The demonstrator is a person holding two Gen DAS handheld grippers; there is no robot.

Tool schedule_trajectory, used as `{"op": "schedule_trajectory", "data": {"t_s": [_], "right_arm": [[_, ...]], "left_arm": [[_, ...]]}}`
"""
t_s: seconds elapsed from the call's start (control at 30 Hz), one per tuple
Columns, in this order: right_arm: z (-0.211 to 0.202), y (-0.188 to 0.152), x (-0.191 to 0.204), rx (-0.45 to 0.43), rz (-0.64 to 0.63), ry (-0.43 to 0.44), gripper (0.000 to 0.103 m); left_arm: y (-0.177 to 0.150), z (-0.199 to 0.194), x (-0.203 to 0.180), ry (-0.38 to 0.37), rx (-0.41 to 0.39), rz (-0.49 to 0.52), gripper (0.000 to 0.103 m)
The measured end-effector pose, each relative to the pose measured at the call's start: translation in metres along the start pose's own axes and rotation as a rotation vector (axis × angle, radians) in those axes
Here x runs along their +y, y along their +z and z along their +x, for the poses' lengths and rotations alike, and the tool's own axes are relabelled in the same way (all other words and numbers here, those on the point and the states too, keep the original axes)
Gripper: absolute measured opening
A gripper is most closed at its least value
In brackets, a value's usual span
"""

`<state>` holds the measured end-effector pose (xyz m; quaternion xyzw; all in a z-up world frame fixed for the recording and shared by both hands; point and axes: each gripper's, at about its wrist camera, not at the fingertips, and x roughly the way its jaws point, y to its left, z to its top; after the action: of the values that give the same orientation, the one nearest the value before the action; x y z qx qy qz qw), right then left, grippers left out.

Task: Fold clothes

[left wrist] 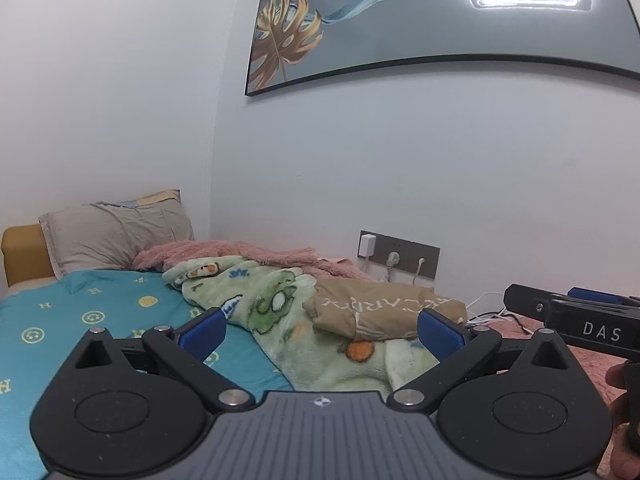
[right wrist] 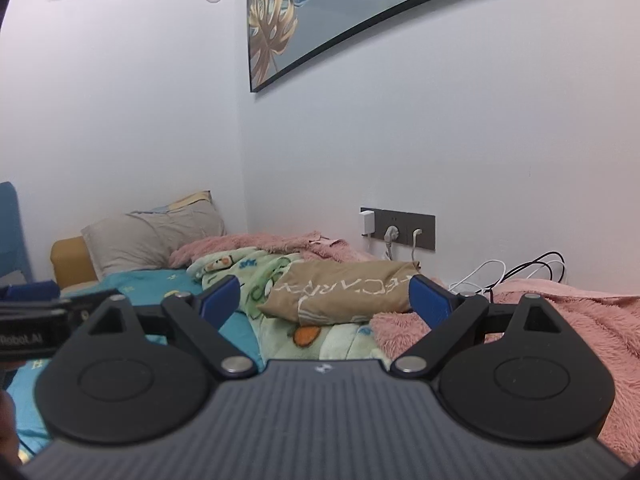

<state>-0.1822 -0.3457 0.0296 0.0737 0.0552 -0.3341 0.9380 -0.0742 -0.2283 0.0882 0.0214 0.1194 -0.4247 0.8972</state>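
Observation:
A tan garment with white lettering (left wrist: 384, 314) lies crumpled on a green cartoon blanket (left wrist: 280, 308) on the bed. It also shows in the right wrist view (right wrist: 344, 294). My left gripper (left wrist: 320, 330) is open and empty, held above the bed short of the garment. My right gripper (right wrist: 324, 300) is open and empty too, with the garment seen between its blue pads (right wrist: 430, 300). The right gripper's body shows at the right of the left wrist view (left wrist: 580, 320).
A teal smiley-print sheet (left wrist: 80, 320) covers the bed at left. A grey pillow (left wrist: 116, 236) leans at the head. A pink fluffy blanket (right wrist: 560, 320) lies at right. A wall socket with plugs (right wrist: 400, 230) and loose cables (right wrist: 520, 270) sit by the wall.

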Motion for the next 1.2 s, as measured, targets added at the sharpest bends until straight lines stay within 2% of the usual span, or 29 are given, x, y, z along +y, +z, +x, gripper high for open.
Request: {"op": "schedule_trajectory", "data": {"t_s": [0.23, 0.43, 0.6, 1.2], "right_arm": [[-0.003, -0.001, 0.006, 0.012, -0.018, -0.013, 0.093], [-0.003, -0.005, 0.008, 0.065, -0.028, -0.032, 0.093], [-0.006, -0.001, 0.012, 0.065, -0.034, -0.032, 0.093], [-0.014, -0.016, 0.021, 0.064, -0.063, -0.014, 0.093]], "left_arm": [[-0.003, -0.003, 0.004, 0.007, 0.000, 0.000, 0.103], [-0.003, -0.006, 0.004, 0.008, 0.004, 0.002, 0.103], [-0.001, -0.010, 0.011, 0.005, -0.004, -0.021, 0.103], [0.002, -0.036, 0.037, 0.091, -0.072, -0.061, 0.103]]}}
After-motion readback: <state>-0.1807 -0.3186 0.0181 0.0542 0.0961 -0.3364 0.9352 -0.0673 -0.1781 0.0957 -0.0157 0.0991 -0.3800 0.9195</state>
